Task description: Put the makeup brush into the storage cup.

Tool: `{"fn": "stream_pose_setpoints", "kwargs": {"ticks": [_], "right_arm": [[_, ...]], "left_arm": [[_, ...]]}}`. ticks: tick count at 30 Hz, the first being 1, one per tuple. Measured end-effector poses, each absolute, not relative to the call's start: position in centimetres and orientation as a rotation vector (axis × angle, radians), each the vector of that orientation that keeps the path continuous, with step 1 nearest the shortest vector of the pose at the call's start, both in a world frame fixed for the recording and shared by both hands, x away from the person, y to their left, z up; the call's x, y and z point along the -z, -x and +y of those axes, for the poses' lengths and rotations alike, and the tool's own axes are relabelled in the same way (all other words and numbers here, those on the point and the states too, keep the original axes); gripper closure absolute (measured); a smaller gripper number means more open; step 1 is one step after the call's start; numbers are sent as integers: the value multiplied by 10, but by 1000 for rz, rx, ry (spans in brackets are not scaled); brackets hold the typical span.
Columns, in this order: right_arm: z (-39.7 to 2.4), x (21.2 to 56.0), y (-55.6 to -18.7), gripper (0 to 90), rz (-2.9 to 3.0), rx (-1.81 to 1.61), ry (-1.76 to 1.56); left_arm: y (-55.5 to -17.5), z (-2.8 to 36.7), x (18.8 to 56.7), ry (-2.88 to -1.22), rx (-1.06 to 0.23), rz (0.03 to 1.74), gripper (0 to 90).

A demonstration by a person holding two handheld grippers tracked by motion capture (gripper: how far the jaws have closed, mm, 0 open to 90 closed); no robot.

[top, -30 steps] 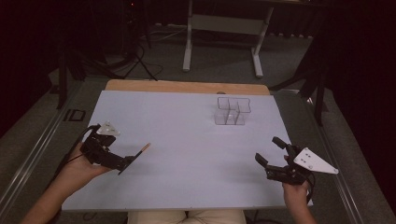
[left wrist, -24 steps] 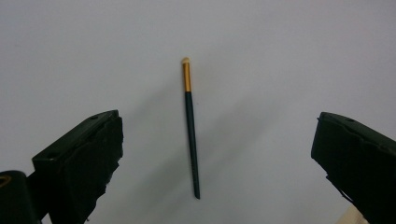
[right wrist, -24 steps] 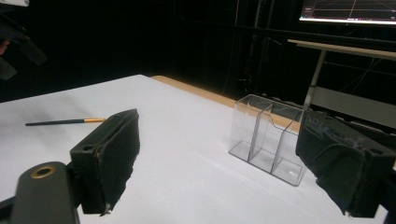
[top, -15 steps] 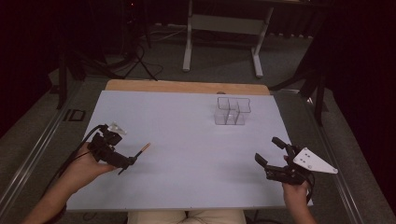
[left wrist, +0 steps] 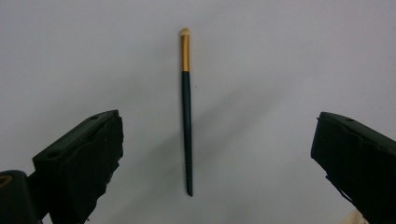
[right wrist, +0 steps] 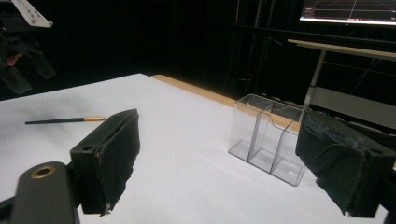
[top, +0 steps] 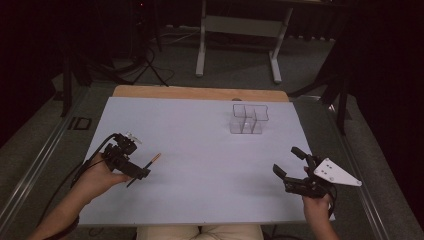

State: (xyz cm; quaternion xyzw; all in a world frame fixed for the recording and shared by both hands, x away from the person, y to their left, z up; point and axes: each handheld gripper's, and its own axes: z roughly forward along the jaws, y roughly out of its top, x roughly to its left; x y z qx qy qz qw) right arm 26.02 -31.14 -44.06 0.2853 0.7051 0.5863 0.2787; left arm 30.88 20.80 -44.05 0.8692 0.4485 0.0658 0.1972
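Note:
A thin make-up brush (left wrist: 187, 116) with a dark handle, gold ferrule and pale tip lies flat on the white table (top: 200, 150). My left gripper (left wrist: 217, 126) hovers over it with its jaws wide open, the brush centred between them and untouched. From above, the left gripper (top: 136, 167) is at the table's left front, with the brush (top: 150, 163) poking out to its right. At the right front my right gripper (top: 286, 161) is open and holds nothing. The right gripper (right wrist: 219, 126) faces a clear organiser (right wrist: 268, 137), and the brush (right wrist: 60, 120) lies far to its left.
The clear divided organiser (top: 249, 119) stands at the table's back right. A wooden strip (top: 200, 93) runs along the far edge. A metal stand (top: 240, 30) and cables are on the dark floor beyond. A person's forearms reach in from the front edge.
The left hand and its gripper have shifted slightly right and tilted down over the brush. The brush stays at about the same spot. The right gripper has barely moved.

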Motion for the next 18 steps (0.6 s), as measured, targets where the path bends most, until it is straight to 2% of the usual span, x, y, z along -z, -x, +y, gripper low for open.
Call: {"fn": "stream_pose_setpoints", "kwargs": {"ticks": [6, 16, 18], "right_arm": [[-312, 441, -261, 136, 1895, -1572, -765], [-312, 441, -261, 136, 1889, -1577, -769], [-312, 441, -261, 136, 1889, -1575, -771]], "left_arm": [[-315, 203, 448, -2465, -125, 1230, 43], [-324, 200, 459, -2471, -101, 1232, 66], [-326, 199, 461, -2476, -89, 1222, 140]]}}
